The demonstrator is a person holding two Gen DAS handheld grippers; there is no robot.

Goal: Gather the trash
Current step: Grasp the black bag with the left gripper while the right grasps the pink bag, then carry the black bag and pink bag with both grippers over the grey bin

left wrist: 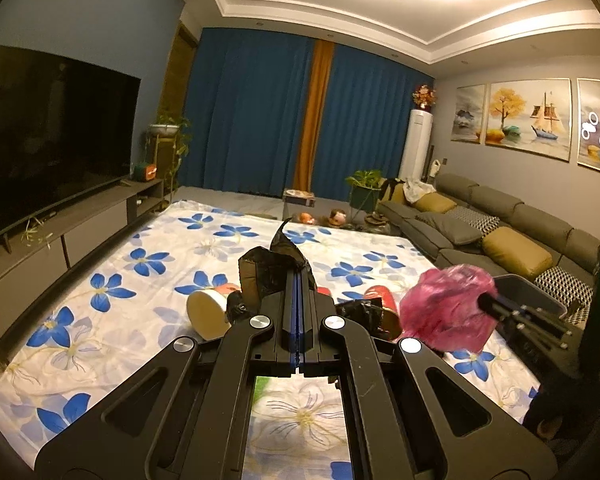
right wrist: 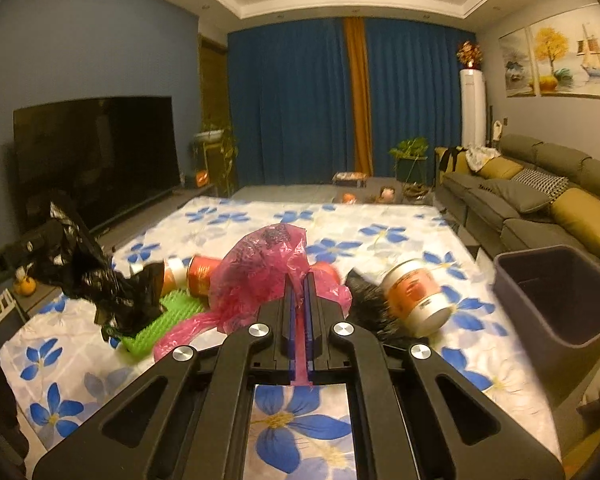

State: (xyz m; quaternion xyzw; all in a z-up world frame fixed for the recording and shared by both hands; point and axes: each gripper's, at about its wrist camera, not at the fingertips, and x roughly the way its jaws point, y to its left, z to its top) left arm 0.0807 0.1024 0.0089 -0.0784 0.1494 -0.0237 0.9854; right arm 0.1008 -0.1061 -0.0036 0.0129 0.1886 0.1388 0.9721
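Observation:
My left gripper (left wrist: 298,276) is shut on a crumpled black plastic bag (left wrist: 272,264), held above the flowered sheet (left wrist: 148,264). My right gripper (right wrist: 299,280) is shut on a pink plastic bag (right wrist: 260,276), which hangs off the sheet. In the left wrist view the right gripper (left wrist: 488,304) comes in from the right with the pink bag (left wrist: 448,312). In the right wrist view the left gripper (right wrist: 32,244) holds the black bag (right wrist: 100,280) at the left. Paper cups (left wrist: 208,312) (right wrist: 416,296) lie tipped on the sheet, beside a green bristly pad (right wrist: 168,316).
A dark grey bin (right wrist: 556,296) stands open at the right edge of the sheet, in front of a grey sofa (right wrist: 540,208). A TV (left wrist: 52,136) on a low cabinet runs along the left. Blue curtains (left wrist: 260,112) and potted plants close off the far end.

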